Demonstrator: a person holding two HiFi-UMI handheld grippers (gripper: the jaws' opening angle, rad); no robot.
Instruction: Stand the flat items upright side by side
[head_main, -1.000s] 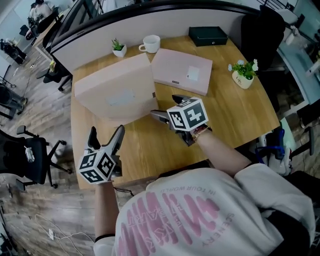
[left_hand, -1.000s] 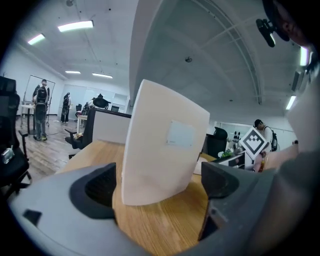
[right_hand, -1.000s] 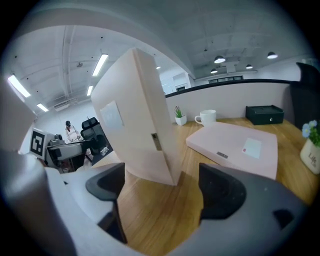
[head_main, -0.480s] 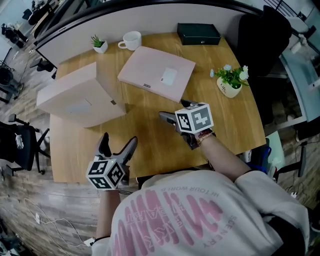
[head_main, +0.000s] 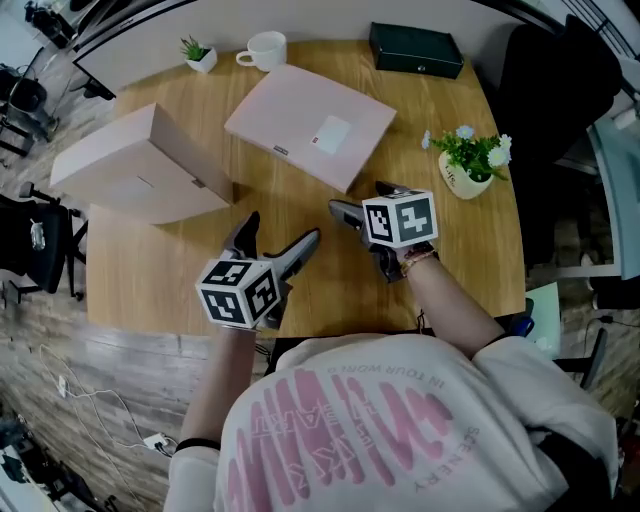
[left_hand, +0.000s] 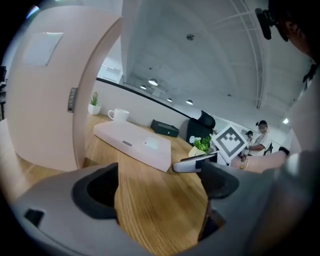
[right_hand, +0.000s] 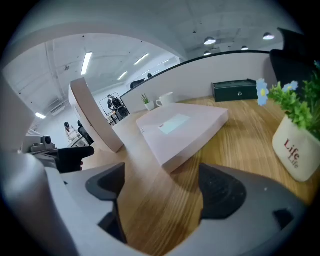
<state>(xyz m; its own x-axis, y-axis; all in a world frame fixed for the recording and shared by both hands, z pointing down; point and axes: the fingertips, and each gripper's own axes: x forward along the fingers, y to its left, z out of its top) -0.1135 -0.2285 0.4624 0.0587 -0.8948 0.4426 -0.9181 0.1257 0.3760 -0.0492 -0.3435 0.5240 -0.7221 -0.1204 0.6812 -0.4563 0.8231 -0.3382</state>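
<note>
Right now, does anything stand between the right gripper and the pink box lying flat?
Nothing visible does. The right gripper, jaws apart and empty, faces the flat pink box across bare table. The flower pot stands to its right and the left gripper to its left, both off the path.

Your tabletop (head_main: 160, 270) is pale wood with a clear grain and a soft satin sheen. The upright pink box (head_main: 130, 165) and the flat pink box (head_main: 290, 110) both look like smooth matt card, the flat one bearing a paper label (head_main: 332, 132). The mug (head_main: 265, 48) is glossy white ceramic; the black case (head_main: 415, 50) is matt. Your left gripper (head_main: 282, 228) and right gripper (head_main: 360, 197) are matt grey plastic with black, finely textured pads (right_hand: 222, 192). Your sweatshirt (head_main: 380, 430) is soft cloth.
</note>
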